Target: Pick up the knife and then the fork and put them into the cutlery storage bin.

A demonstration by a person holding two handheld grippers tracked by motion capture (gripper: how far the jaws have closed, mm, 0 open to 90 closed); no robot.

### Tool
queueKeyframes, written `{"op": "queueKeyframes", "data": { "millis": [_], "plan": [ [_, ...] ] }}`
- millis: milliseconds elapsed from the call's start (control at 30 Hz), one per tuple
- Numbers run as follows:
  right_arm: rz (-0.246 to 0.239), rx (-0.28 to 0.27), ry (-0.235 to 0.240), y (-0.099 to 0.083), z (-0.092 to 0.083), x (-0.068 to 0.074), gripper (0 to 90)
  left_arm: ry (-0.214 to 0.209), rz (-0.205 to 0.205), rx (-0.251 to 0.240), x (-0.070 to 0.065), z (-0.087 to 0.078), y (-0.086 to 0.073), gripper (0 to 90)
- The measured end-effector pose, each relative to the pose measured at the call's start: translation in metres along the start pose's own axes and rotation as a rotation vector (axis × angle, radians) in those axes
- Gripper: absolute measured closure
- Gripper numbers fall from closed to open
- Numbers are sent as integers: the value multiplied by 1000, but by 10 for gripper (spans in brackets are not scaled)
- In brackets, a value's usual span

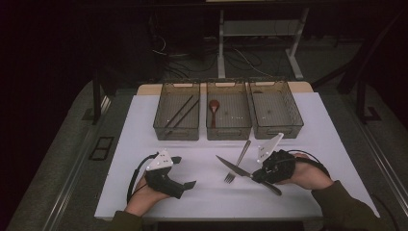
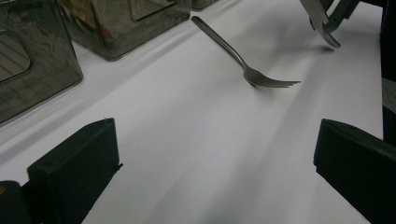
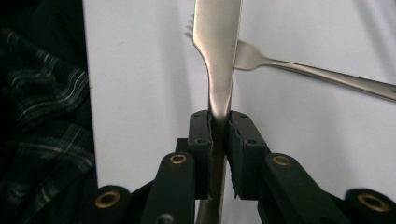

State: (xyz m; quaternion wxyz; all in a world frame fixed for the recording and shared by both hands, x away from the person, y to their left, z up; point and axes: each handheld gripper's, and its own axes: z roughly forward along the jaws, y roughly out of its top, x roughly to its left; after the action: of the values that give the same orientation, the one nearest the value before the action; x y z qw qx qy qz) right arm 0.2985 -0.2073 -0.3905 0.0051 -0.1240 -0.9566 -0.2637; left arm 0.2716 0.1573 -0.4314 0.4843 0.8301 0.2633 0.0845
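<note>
While the right gripper (image 1: pixel 264 175) is pinching the knife (image 1: pixel 233 167) above the table (image 1: pixel 202 192), the fork (image 1: pixel 238 163) is lying beneath; left gripper view: left gripper (image 2: pixel 215 177) is idling, jaws spread; right gripper view: pads are clamping the handle; keep it level heading for a bin (image 1: pixel 276 111).

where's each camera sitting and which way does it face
High view: above the person's side, facing forward and down on the table; both hands show.
Left gripper view: on the left gripper, jaws apart, facing the fork.
Right gripper view: on the right gripper, along the held knife.
Shared: fork and knife.
</note>
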Motion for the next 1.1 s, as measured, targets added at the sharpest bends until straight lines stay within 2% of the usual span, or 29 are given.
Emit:
{"op": "queueKeyframes", "data": {
  "millis": [167, 500, 933, 1100],
  "plan": [
    [77, -68, -28, -9, -9, -10, 790, -2, 6, -18, 1, -1, 0, 0],
    [233, -150, -101, -21, -24, -24, 789, 12, 1, -9, 4, -1, -3, 0],
    [344, -271, -181, -39, -44, -41, 790, 18, -7, -11, 4, -1, -3, 0],
    [369, -308, -210, -44, -52, -48, 790, 19, -16, -2, 3, 0, -3, 0]
  ]
}}
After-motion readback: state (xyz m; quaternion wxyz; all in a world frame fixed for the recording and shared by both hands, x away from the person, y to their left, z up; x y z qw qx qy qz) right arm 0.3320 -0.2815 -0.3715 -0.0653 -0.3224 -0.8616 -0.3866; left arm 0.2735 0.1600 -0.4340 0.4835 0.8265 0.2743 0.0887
